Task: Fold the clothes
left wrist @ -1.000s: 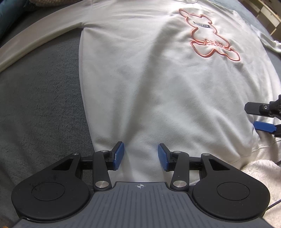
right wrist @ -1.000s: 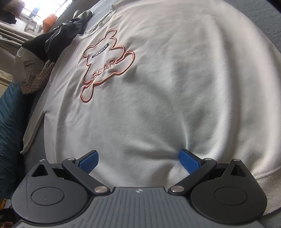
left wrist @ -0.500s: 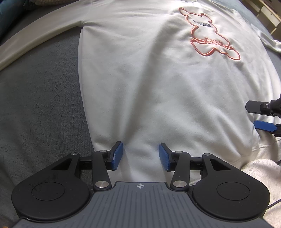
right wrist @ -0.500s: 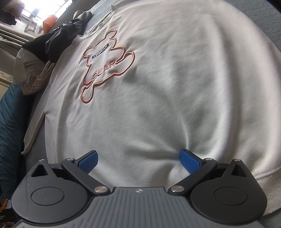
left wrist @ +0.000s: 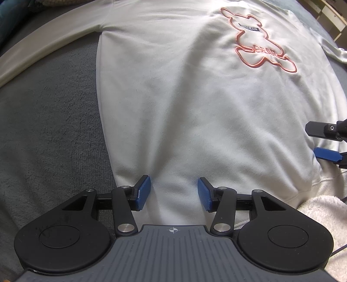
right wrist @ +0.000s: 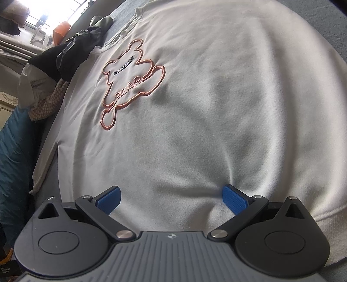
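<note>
A: Sweatshirt [left wrist: 195, 97] first: cream, spread flat and front up on a grey, fuzzy bed cover [left wrist: 47, 121]. An orange bear outline [right wrist: 130, 84] with "BEAR" stitched inside sits on the chest.

B: And the left gripper [left wrist: 173, 192]?

A: Down at the hem, at six o'clock in its own view. Its jaws have just been opening a little; they stand roughly half apart, with a ridge of hem fabric between the blue pads [left wrist: 143, 193], which don't look to be pressing it.

B: The right gripper [right wrist: 171, 198]?

A: Its jaws are spread wide over the hem's other end. One pad dents the cloth, but nothing is pinched. From the left camera its fingers poke in at three o'clock.

B: What's around the bed?

A: One long sleeve [left wrist: 49, 41] runs off toward ten o'clock in the left view. In the right view, a heap of dark clothes [right wrist: 71, 54] lies beside the collar at eleven o'clock, teal fabric [right wrist: 15, 156] at nine, and a bright window [right wrist: 39, 15] is behind. Something white and fluffy [left wrist: 323, 219] lies just beside the hem at four o'clock in the left view.
</note>
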Motion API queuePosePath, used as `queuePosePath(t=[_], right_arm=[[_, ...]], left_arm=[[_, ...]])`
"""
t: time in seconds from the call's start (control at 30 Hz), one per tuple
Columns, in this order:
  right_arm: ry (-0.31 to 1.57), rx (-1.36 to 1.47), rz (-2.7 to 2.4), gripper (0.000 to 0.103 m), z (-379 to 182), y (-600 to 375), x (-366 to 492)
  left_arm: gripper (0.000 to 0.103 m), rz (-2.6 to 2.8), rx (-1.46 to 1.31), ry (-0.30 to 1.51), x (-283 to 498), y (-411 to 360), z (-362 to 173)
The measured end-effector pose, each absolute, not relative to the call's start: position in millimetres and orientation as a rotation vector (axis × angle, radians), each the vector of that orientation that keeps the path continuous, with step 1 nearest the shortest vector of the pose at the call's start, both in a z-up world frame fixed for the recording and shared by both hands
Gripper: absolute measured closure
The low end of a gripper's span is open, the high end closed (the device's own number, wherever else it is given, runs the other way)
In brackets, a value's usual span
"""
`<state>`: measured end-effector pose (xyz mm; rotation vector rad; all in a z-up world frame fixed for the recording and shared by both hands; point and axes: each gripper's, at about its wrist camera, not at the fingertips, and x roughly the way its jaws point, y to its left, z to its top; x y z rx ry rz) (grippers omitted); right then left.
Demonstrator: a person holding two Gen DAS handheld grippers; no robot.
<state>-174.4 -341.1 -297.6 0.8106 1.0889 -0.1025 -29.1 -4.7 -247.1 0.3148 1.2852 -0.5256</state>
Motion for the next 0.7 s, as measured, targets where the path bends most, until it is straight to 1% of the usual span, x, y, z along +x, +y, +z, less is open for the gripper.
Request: queuePosePath(t=[0.1, 0.2, 0.3, 0.33, 0.37, 0.43, 0.53, 0.6, 0.63, 0.7], right_arm=[[1.093, 0.811, -0.105, 0.001, -296, -342, -174], [1.108, 0.770, -0.102, 0.005, -289, -339, -172], [1.108, 0.663, -0.066, 0.011, -273, -333, -177], [1.099, 0.620, -0.057, 0.014, -266, -332, -180], [1.089, 0.577, -0.059, 0.020, -260, -334, -184], [1.067, 0.517, -0.090, 0.027, -250, -343, -192], [1.038, 0.512, -0.187, 0.038, -245, -375, -206], [1.031, 0.502, -0.252, 0.041, -245, -400, -218], [1.029, 0.481, -0.281, 0.046, -245, -410, -225], [1.029, 0.434, -0.326, 0.048, -244, -429, -242]], left_arm=[[0.055, -0.537, 0.318, 1.278, -27, -1, -239], [0.055, -0.551, 0.305, 1.221, -23, 3, -222], [0.054, -0.572, 0.285, 1.176, -16, -3, -211], [0.054, -0.582, 0.286, 1.169, -14, -6, -209], [0.054, -0.590, 0.296, 1.165, -13, -11, -208], [0.054, -0.603, 0.329, 1.162, -11, -26, -209], [0.054, -0.613, 0.365, 1.165, -15, -38, -213], [0.054, -0.619, 0.384, 1.174, -18, -38, -215], [0.054, -0.618, 0.390, 1.182, -19, -41, -219], [0.054, -0.609, 0.404, 1.201, -20, -44, -225]])
